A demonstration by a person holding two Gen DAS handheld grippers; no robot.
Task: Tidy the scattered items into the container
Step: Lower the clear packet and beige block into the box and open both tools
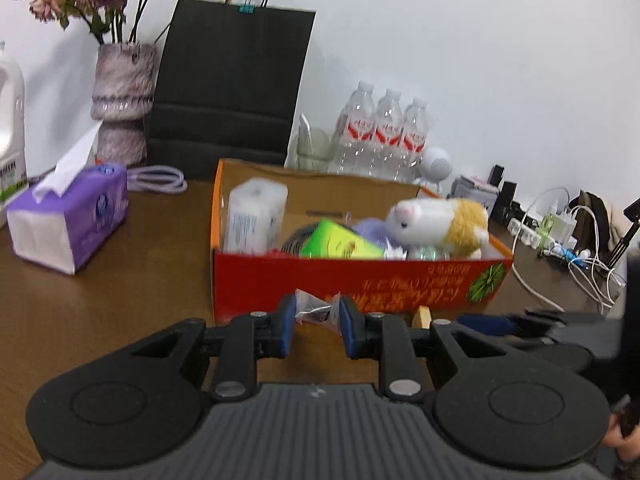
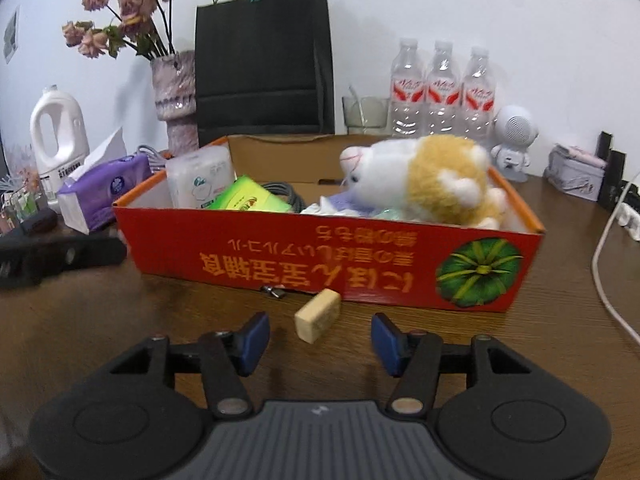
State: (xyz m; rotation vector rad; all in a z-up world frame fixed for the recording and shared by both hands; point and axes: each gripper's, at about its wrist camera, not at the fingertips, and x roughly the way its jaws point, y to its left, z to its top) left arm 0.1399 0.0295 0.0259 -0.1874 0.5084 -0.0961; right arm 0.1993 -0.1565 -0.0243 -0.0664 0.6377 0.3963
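Holding a plush toy, green packet and white pack, the red box sits ahead; left jaws pinch a clear packet, right jaws spread.

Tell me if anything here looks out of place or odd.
Two things. The red cardboard box has its print upside down toward the cameras. A small cream rectangular block lies on the brown wooden table outside the box, before the open right gripper.
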